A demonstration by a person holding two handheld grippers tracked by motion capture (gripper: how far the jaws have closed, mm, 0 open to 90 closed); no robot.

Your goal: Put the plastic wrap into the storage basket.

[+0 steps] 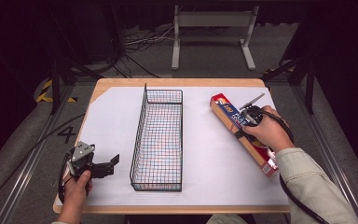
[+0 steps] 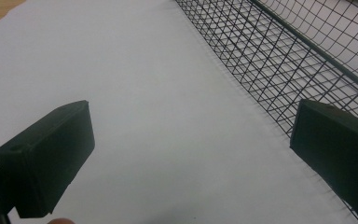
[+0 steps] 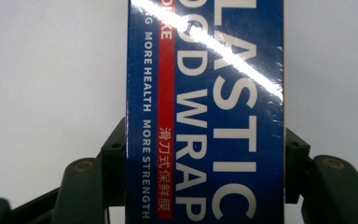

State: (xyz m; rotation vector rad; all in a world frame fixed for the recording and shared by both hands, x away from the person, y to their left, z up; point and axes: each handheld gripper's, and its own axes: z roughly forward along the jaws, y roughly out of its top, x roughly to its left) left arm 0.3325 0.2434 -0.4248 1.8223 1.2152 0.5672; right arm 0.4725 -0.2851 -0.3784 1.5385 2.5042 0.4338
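A long blue and red plastic wrap box lies at an angle on the white sheet at the right of the table. My right gripper sits over its middle, and in the right gripper view the two jaws press against the box's long sides, shut on it. A black wire basket stands lengthwise in the middle of the table. My left gripper rests at the front left, just left of the basket, open with nothing between its jaws. The basket's mesh wall runs past its right jaw.
A white paper sheet covers most of the wooden table. Cables trail from both grippers over the front edge. A grey metal stand and loose cables sit on the floor beyond the table.
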